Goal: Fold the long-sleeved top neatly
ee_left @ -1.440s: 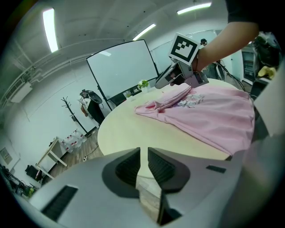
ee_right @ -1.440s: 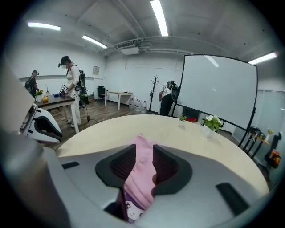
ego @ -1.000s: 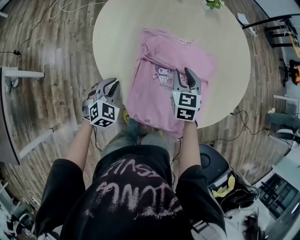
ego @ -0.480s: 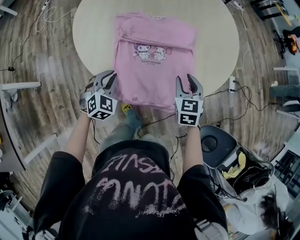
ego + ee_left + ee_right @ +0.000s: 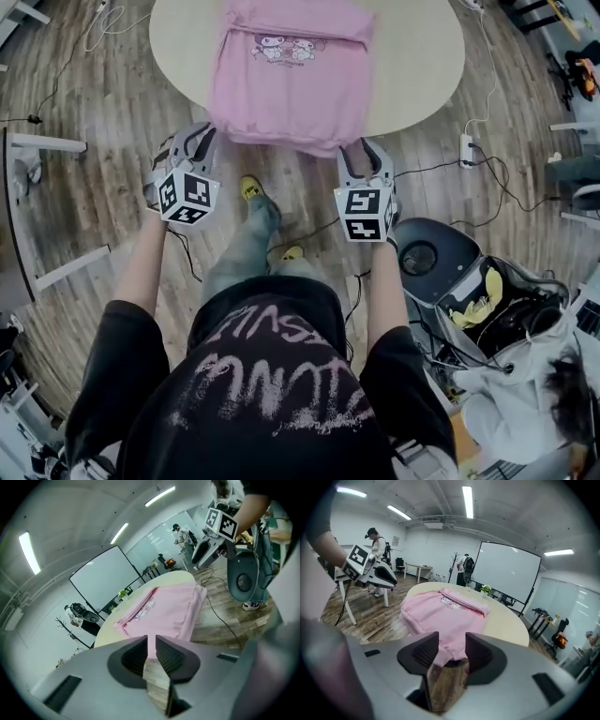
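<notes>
The pink long-sleeved top (image 5: 286, 80) lies flat on the round cream table (image 5: 412, 56), print side up. Its hem hangs over the near edge. Both grippers hover over the wooden floor, just short of that hem. My left gripper (image 5: 194, 139) is by the hem's left corner, its jaws a narrow gap apart with only floor showing between them (image 5: 151, 641). My right gripper (image 5: 364, 150) is by the right corner. Its jaws have just been opening and stand apart (image 5: 452, 644). The top's (image 5: 440, 611) hem shows beyond them, and they do not press on it.
Cables and a power strip (image 5: 466, 150) lie on the floor to the right. A grey round-seated chair (image 5: 427, 258) stands near my right arm. White table legs (image 5: 47, 145) are at the left. My feet in yellow shoes (image 5: 249, 187) are below the table edge.
Both grippers have drawn back from the table. The right one was over the top's lower right part and now hangs past the hem, jaws wider. The left stayed empty.
</notes>
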